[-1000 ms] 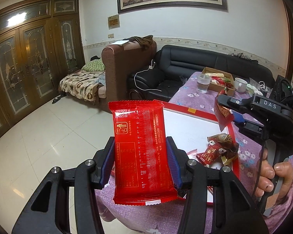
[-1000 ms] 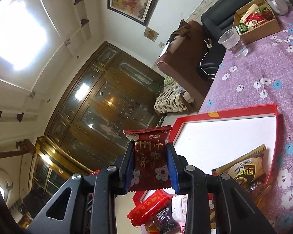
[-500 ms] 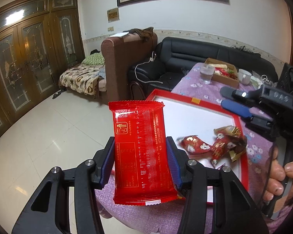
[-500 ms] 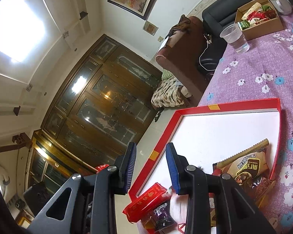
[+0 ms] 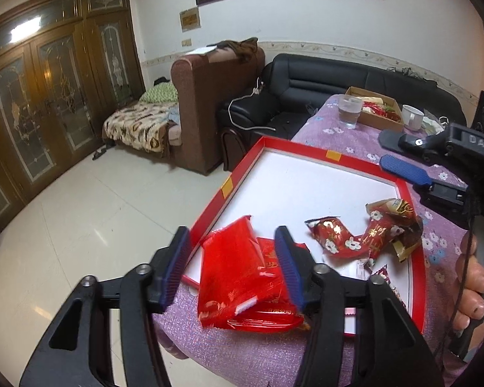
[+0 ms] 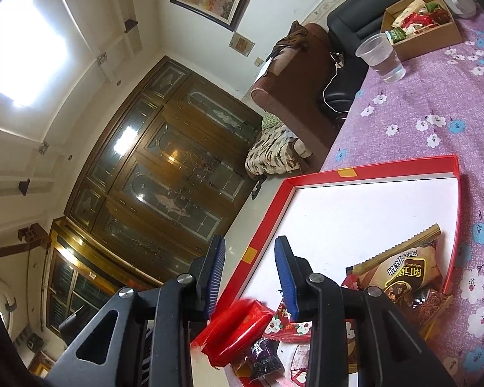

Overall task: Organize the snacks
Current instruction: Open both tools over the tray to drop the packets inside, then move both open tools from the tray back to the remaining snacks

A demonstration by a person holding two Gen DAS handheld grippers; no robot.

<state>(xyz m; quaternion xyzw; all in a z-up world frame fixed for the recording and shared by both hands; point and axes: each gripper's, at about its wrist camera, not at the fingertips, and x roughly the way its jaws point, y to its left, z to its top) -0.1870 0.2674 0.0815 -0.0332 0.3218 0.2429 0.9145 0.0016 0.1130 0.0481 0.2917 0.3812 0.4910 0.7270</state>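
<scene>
My left gripper (image 5: pixel 232 267) hangs over the near corner of the red tray (image 5: pixel 242 174), its jaws opening. A bright red snack packet (image 5: pixel 235 274), blurred, drops between them onto another red packet (image 5: pixel 274 317); the left pad stands off it. The right wrist view shows the same red packet (image 6: pixel 238 329) as a blur. My right gripper (image 6: pixel 250 277) is open with nothing between its pads; from the left wrist it appears at the right, gripper (image 5: pixel 400 154) held by a hand. A dark red flowered packet (image 5: pixel 355 238) and a brown packet (image 6: pixel 406 274) lie in the tray.
On the purple flowered tablecloth (image 6: pixel 419 103), far side, stand a clear plastic cup (image 5: pixel 350 109), a cardboard box of snacks (image 6: pixel 419 29) and a white mug (image 5: pixel 411 117). Sofas stand beyond. The table edge drops to the tiled floor (image 5: pixel 80 225) on the left.
The right gripper let go of the flowered packet, which now lies in the tray. The left gripper sank toward the tray, its jaws widened, and the red packet tips down out of them.
</scene>
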